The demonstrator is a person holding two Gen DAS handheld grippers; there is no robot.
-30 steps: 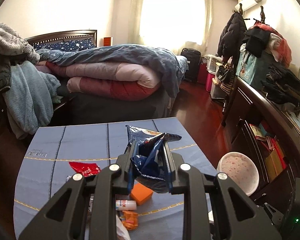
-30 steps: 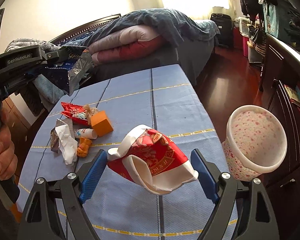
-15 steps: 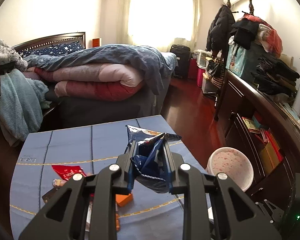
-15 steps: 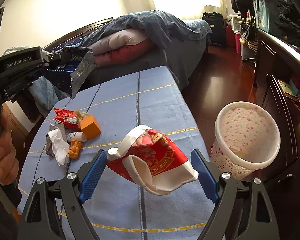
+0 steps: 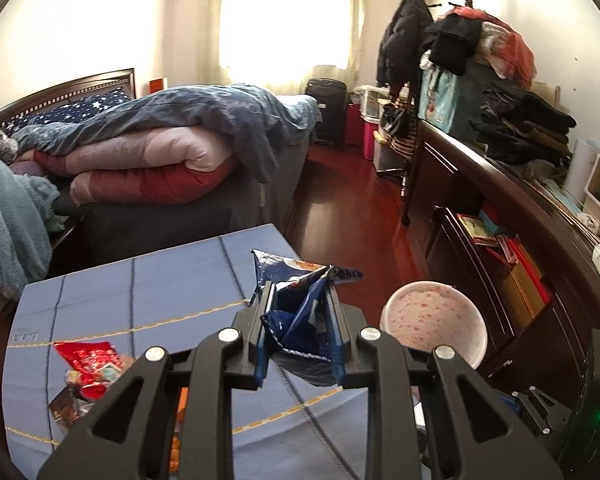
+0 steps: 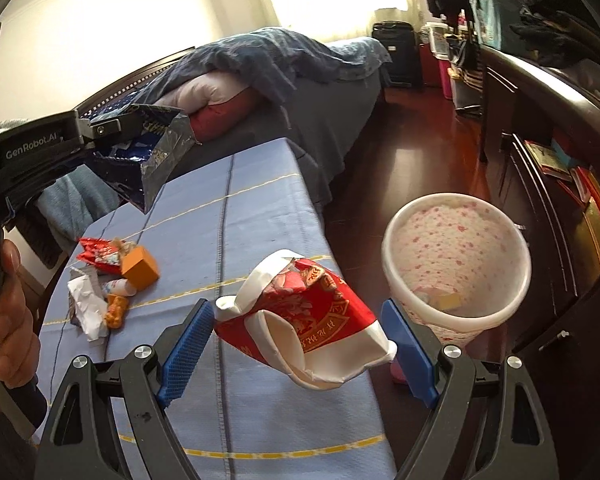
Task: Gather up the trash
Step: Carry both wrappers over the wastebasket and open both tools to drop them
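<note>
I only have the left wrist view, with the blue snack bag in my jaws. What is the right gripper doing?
Observer: The right gripper grips a crumpled red and white packet, held above the table.
Operator: Anything in the bin?
Observer: Yes, a yellowish scrap lies at the bottom of the speckled bin.
Operator: What remains on the table?
Observer: Beside the red wrapper there are an orange box, crumpled white paper and a small white bottle.

Glossy foil wrapper (image 5: 300, 316), matt cloth table cover (image 6: 236, 216), polished wood floor (image 5: 340, 200)
</note>
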